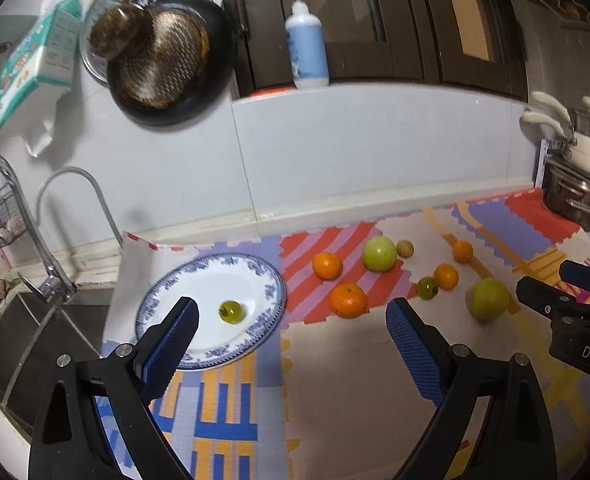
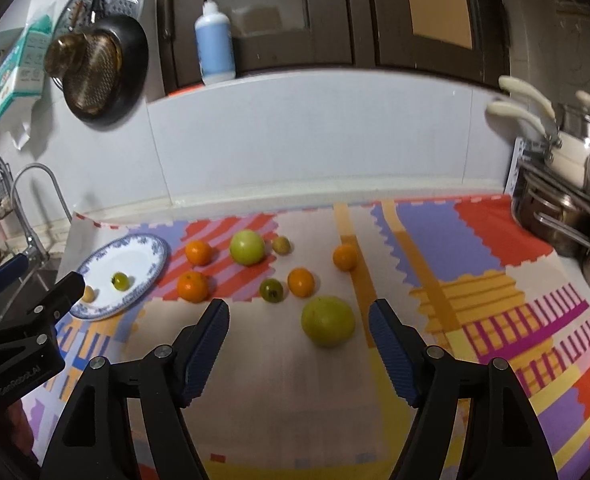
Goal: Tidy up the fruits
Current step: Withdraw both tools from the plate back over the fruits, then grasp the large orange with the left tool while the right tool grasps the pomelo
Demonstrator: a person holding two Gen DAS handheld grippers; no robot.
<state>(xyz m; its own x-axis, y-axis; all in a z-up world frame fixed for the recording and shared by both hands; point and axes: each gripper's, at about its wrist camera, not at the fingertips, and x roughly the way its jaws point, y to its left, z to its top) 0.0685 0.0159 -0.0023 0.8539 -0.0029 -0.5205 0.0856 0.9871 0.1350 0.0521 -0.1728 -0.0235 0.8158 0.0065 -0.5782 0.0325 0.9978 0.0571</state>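
Jaws of both grippers stand apart, empty; the right gripper point(image 2: 299, 318) is nearer the big green fruit point(image 2: 328, 321), just ahead at one o'clock, plate point(image 2: 151, 270) at ten.

open mat point(image 2: 279, 360) before scattered fruit point(image 2: 328, 321)

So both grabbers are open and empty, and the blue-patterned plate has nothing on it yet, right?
Not quite. Both are open and empty, but the plate already holds a small green fruit, clear in the left wrist view. The right wrist view shows a second small yellowish fruit there too.
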